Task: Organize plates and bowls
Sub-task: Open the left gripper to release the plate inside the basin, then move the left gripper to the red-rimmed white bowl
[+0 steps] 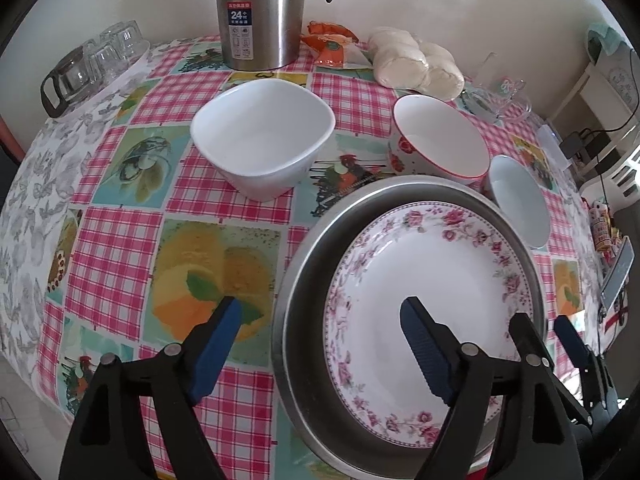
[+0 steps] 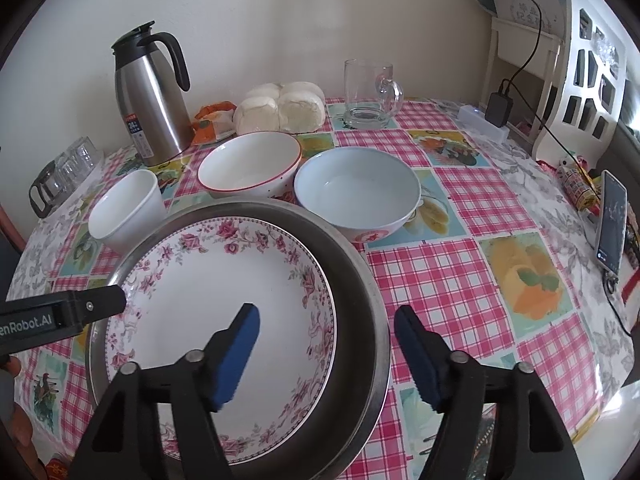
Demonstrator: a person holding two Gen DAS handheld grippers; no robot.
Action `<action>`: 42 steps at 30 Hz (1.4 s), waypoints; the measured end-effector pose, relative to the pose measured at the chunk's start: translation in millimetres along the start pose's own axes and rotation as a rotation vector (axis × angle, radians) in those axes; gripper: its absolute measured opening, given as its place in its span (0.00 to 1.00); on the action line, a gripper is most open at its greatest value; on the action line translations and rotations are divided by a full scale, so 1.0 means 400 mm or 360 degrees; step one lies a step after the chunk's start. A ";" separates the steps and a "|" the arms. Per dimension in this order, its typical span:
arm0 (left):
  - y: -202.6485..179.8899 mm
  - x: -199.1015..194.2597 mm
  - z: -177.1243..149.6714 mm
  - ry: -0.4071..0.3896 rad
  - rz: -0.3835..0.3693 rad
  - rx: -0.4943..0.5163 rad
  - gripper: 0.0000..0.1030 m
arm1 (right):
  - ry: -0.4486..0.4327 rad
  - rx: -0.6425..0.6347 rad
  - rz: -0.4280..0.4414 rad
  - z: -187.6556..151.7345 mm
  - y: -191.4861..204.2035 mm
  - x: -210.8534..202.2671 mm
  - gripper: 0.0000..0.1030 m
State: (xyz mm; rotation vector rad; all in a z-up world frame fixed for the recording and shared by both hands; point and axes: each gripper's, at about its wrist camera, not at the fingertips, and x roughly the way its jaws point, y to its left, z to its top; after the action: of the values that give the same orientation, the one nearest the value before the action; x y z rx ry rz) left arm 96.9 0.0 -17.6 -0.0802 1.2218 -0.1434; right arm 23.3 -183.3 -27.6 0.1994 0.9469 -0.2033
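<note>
A white plate with pink flowers [image 1: 432,280] [image 2: 224,292] lies inside a round metal pan [image 1: 304,292] [image 2: 356,280] at the table's near edge. Behind it stand a square white bowl [image 1: 262,136] [image 2: 128,210], a red-rimmed bowl [image 1: 440,140] [image 2: 250,166] and a pale blue bowl [image 1: 520,204] [image 2: 358,190]. My left gripper [image 1: 320,320] is open and straddles the pan's left rim. My right gripper [image 2: 326,324] is open and straddles the pan's right rim. Neither holds anything. The right gripper also shows at the edge of the left wrist view [image 1: 540,332].
A steel thermos jug [image 1: 258,12] [image 2: 150,96], steamed buns [image 1: 416,60] [image 2: 280,108] and an orange packet [image 1: 330,42] stand along the wall. A glass mug [image 2: 368,96], small glasses [image 1: 92,64] [image 2: 60,172] and a phone [image 2: 610,220] are at the table's sides.
</note>
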 end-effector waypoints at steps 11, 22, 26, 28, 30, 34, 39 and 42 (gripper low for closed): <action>0.016 0.013 0.000 0.0017 0.0020 -0.0066 0.89 | 0.0020 0.0003 0.0002 -0.004 -0.005 0.010 0.90; 0.017 0.013 0.002 0.0021 0.0007 -0.0135 0.89 | 0.0030 -0.0039 0.0004 -0.003 -0.010 0.012 1.00; 0.013 0.009 0.006 0.0011 -0.0013 -0.0163 0.90 | 0.0039 -0.0044 0.0016 -0.002 -0.020 0.013 1.00; 0.008 0.005 0.011 0.0001 -0.0023 -0.0176 0.90 | 0.0045 -0.0038 0.0025 0.000 -0.028 0.016 1.00; 0.001 0.000 0.021 -0.0016 -0.0047 -0.0188 0.90 | 0.0049 -0.0021 0.0035 0.003 -0.041 0.019 1.00; -0.018 -0.019 0.048 -0.0096 -0.0084 -0.0194 0.90 | 0.0042 0.0016 0.0040 0.015 -0.068 0.022 1.00; -0.056 -0.056 0.093 -0.0294 -0.0149 -0.0158 0.94 | 0.0005 0.0063 0.0033 0.043 -0.101 0.013 1.00; -0.076 -0.069 0.112 -0.0387 -0.0190 -0.0111 0.99 | -0.0012 0.0105 0.0044 0.068 -0.119 0.009 1.00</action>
State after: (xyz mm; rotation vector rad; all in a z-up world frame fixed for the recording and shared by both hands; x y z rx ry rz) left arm 127.8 -26.7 27.4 -0.2251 0.9794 -0.1896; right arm 34.2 -236.4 -19.0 0.2720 0.9300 -0.2100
